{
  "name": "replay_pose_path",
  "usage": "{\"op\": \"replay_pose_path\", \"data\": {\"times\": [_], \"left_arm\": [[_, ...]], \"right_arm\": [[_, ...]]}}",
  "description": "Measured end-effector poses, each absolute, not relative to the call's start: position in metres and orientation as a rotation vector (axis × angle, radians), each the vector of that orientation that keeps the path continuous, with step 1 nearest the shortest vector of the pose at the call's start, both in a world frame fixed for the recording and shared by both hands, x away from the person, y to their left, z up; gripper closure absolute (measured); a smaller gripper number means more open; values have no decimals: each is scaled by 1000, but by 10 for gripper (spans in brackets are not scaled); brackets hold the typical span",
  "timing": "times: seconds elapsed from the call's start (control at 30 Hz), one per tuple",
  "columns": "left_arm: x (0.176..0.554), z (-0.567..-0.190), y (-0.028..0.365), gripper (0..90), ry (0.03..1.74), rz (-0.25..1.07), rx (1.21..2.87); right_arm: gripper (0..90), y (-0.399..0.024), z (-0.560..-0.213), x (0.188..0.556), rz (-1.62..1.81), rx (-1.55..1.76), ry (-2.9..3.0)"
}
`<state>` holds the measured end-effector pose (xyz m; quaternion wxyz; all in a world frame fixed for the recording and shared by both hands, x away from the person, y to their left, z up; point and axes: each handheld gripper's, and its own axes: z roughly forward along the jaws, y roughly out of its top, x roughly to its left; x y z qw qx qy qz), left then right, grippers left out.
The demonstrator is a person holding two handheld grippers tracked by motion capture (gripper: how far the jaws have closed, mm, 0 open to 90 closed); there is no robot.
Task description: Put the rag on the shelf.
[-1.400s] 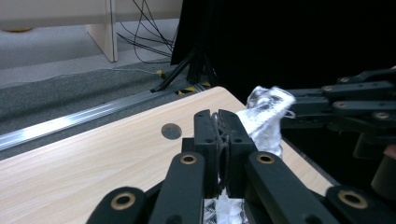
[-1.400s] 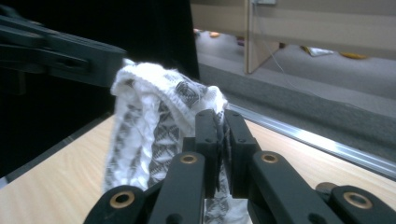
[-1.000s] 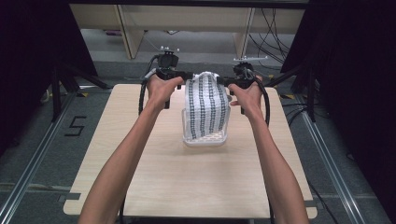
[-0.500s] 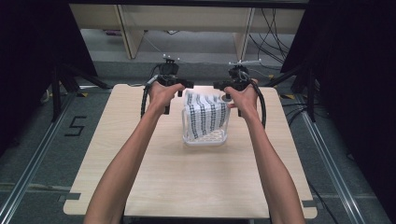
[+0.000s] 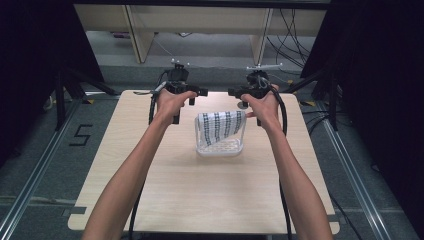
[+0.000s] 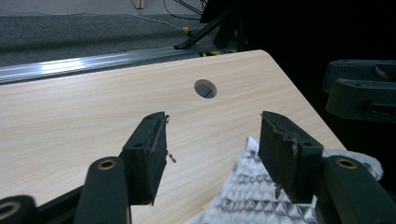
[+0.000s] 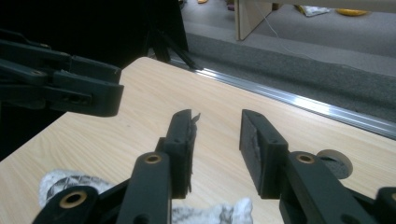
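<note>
Both the left gripper and right gripper have just been opening, with nothing between their jaws. The patterned cloth droops into the clear basket just below them, 1 edge over the rim; it could slide out.

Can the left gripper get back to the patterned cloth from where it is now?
Probably yes. The left gripper has just been opening, jaws empty, and the patterned cloth, draped over the clear basket, lies right beside it with nothing between.
</note>
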<state>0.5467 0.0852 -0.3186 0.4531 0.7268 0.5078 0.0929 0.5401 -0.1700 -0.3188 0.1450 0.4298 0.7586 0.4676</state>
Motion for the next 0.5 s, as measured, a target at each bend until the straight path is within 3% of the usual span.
{"op": "replay_pose_path", "data": {"times": [0.5], "left_arm": [[519,-314,100,348,1184,192,1824]], "right_arm": [[548,-183,-312,515,1314,1200,2197]]}}
